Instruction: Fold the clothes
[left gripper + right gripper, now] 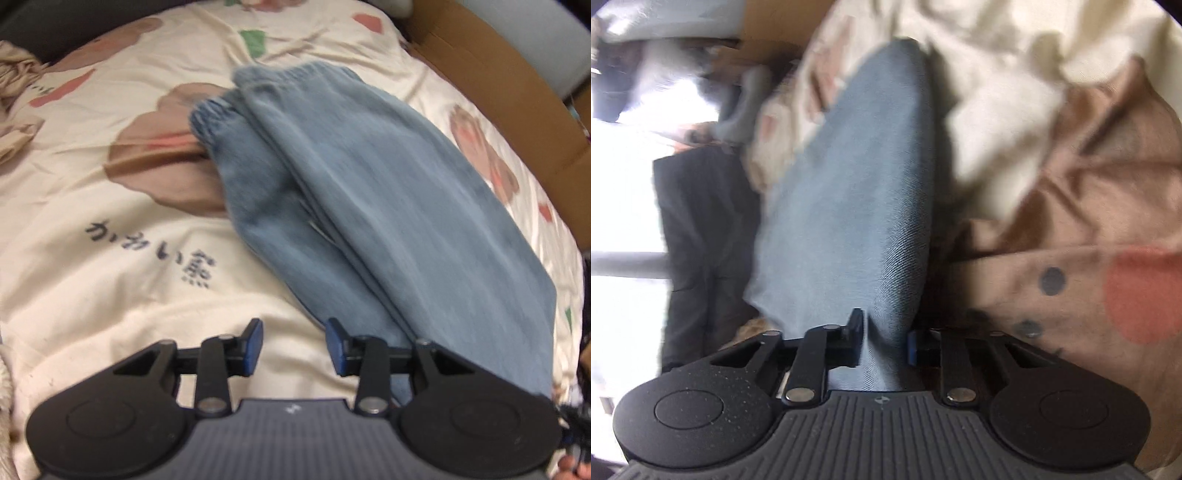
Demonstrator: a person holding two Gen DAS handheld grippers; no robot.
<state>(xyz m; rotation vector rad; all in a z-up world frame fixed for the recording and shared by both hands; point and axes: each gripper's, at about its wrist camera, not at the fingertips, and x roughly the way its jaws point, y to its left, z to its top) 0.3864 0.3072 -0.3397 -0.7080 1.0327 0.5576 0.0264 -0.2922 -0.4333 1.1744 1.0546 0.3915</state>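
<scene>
A pair of light blue jeans [369, 203] lies folded lengthwise on the bed, its elastic waistband at the far end. My left gripper [294, 343] hovers over the cream sheet just left of the jeans' near end. Its blue pads [255, 341] stand apart with nothing between them. In the right wrist view the jeans [849, 184] stretch away from the camera, and my right gripper [884, 339] is shut on a bunched fold of the denim at its near end.
The cream bedsheet [110, 258] has brown bear prints and dark lettering. A cardboard box [498, 74] runs along the bed's right side. A crumpled beige garment [14, 74] lies at the far left. Something dark [698, 221] hangs beside the bed, against bright light.
</scene>
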